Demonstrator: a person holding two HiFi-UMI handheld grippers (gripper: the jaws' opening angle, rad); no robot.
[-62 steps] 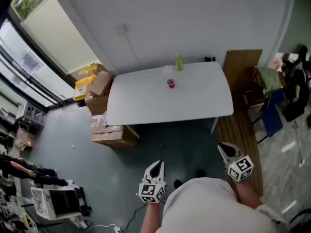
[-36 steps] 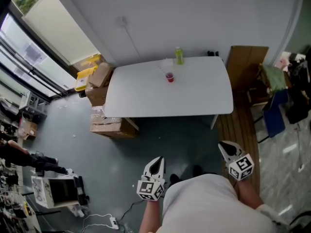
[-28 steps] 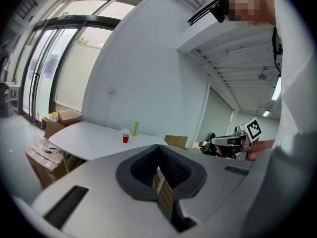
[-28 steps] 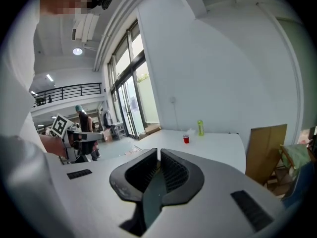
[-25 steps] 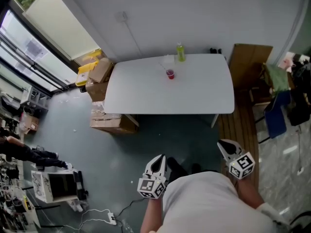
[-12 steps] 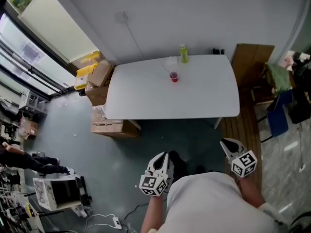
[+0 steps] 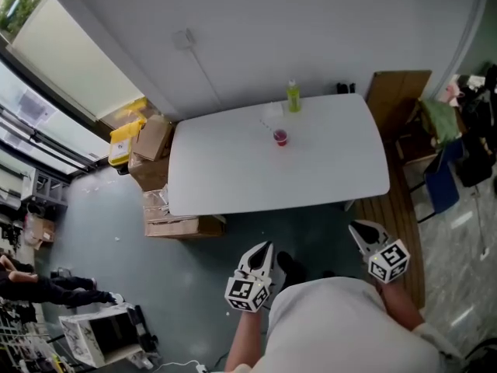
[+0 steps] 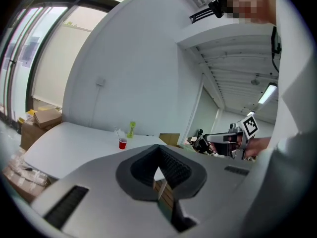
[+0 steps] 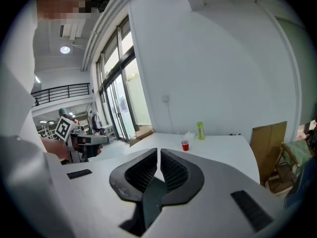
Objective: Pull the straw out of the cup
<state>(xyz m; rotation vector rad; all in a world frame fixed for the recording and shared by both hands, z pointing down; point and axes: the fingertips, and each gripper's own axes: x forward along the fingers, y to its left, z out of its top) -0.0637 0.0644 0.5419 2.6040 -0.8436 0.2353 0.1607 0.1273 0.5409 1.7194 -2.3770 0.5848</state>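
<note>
**Both grippers closed and empty, the cup well out of reach**

The person stands back from the white table (image 7: 233,177), on the bare floor short of its near edge; nothing on it is within reach from there. The red cup (image 7: 280,137) sits toward the far side of the tabletop, near the wall. A green bottle (image 7: 293,97) stands close behind it, and something pale and clear is just beside that. The straw itself is too small to make out from here, so I cannot say which way it leans.

The left gripper (image 7: 265,246) is held low in front of the body, its jaws brought together with nothing between them; the right gripper (image 7: 356,228) is the same, closed and empty. Both point toward the table and a little downward, which I take for a carrying pose rather than a reach.

To my eye the task has not really begun; the person must first come up to the table. One gripper would probably steady the cup while the other opens and pinches the straw, since a light cup could tip or lift with the pull.
</note>
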